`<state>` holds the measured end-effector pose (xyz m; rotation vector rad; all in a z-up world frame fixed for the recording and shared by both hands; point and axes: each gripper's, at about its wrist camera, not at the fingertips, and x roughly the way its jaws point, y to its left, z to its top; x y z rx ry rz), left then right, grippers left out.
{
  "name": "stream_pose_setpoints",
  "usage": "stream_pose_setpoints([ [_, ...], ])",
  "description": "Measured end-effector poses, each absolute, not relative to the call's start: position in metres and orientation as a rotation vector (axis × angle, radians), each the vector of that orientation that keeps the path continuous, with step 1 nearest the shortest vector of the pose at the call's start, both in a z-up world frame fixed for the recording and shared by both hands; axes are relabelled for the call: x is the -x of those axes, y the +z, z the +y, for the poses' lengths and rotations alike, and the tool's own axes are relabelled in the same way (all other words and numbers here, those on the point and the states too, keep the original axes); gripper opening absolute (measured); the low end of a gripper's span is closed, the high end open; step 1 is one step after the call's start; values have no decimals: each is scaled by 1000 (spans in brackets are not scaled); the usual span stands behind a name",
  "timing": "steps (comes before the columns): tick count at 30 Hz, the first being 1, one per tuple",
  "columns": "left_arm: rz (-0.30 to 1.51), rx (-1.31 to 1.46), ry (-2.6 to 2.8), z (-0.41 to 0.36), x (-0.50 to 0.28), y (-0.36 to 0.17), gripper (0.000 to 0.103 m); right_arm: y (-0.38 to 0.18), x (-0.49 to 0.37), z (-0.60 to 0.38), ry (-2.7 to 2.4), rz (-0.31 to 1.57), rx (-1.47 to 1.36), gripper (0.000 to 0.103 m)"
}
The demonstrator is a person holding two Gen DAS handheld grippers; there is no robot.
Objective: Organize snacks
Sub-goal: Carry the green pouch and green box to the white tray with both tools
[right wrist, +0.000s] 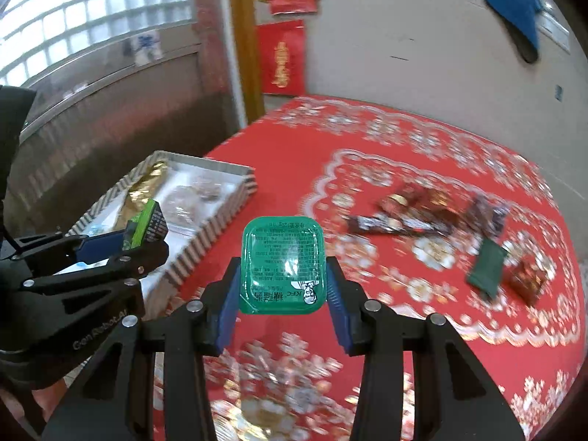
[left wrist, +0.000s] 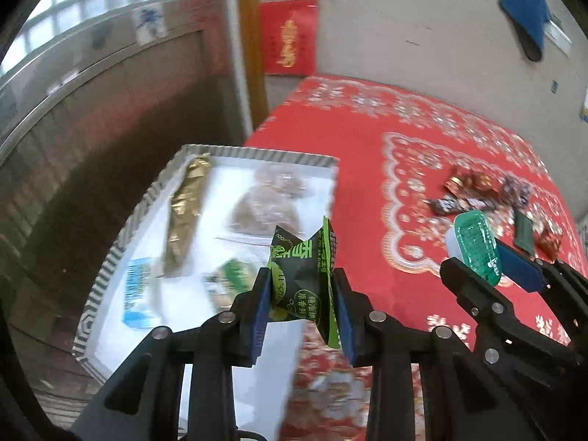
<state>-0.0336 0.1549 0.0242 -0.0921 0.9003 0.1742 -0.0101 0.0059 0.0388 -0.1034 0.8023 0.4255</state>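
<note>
Left wrist view: left gripper (left wrist: 301,294), jaws nearly closed, pinching a green-black snack packet (left wrist: 303,275) over the striped tray (left wrist: 110,268) on the red-clothed worktop (left wrist: 422,154).

Right wrist view: right gripper (right wrist: 281,286), jaws clamped on a green sauce tub (right wrist: 283,264) above the cloth; loose snacks (right wrist: 441,217) lie further right.

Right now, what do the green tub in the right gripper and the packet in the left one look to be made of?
Green tub: likely rigid moulded plastic under a glossy film lid; glare streaks lie across the printed top and its rim keeps shape.
Green-and-black packet: thin printed plastic or foil film, probably; it creases and buckles between the fingers, with crimped sealed ends.
</note>
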Motion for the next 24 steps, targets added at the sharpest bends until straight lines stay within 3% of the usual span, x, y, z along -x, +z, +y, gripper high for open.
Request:
stream_pose_setpoints([
  [11,942,163,311,240,56,2,33,27,-9,95,586,838,193,42],
  [24,996,176,340,265,63,-28,33,-14,-46,182,671,925,290,42],
])
